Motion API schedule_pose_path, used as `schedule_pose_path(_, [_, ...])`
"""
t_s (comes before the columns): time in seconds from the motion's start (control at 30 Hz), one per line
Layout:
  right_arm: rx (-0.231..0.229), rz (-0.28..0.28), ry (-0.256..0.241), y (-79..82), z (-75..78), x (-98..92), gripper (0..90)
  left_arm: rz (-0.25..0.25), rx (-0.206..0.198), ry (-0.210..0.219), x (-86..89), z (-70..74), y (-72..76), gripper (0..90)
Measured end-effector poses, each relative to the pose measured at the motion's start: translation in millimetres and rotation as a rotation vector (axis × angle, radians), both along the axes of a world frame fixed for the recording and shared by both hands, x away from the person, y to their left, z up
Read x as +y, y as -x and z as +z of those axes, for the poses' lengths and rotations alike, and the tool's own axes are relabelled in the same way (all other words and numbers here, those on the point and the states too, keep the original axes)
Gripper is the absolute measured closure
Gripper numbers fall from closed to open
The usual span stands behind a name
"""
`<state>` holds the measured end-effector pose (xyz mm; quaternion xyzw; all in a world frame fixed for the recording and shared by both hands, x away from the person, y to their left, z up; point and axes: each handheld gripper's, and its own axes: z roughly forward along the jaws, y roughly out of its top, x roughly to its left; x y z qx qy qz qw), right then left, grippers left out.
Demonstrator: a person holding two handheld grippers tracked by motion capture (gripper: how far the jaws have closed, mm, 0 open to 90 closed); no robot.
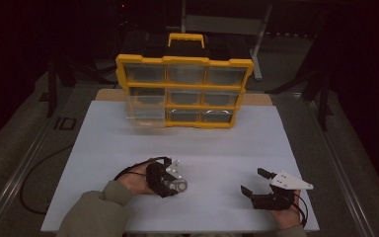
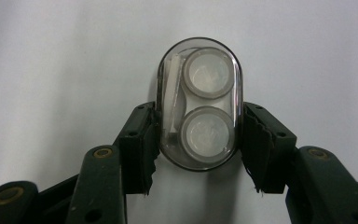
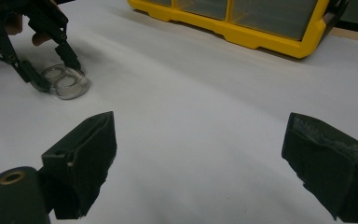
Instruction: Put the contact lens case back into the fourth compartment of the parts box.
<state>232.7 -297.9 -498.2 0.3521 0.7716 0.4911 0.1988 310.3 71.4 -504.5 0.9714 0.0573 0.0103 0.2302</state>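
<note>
We see the left gripper (image 2: 198, 135) clamped on a clear case (image 2: 199, 103), jaws pressing both long sides; the case lies flat on the white table (image 1: 128, 143), near its front left. Two round wells and a white stick show inside. The right gripper (image 1: 256, 181) hovers spread wide, holding nothing, well apart. A yellow organizer (image 1: 183, 91) stands at the back.

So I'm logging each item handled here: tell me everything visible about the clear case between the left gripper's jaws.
The clear case is an oval, see-through plastic box holding two round grey-rimmed wells and a thin white stick beside them. It lies flat on the white table. The left gripper has its jaws at both long sides, seemingly touching.
</note>
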Motion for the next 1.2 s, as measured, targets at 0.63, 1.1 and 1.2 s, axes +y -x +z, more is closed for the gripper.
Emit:
schedule_pose_path(0.63, [0.003, 0.0, 0.001, -0.1, -0.1, 0.2, 9.6, 0.07, -0.062, 0.029, 19.4, 19.8, -2.5, 49.8])
schedule_pose_path(1.1, [0.002, 0.0, 0.001, 0.2, 0.3, 0.3, 9.6, 0.106, -0.109, 0.048, 33.1, 38.4, -5.8, 49.8])
schedule_pose_path(1.2, [0.0, 0.001, 0.002, 0.0, 0.1, 0.1, 9.6, 0.109, -0.121, 0.041, 35.9, 42.2, -6.7, 49.8])
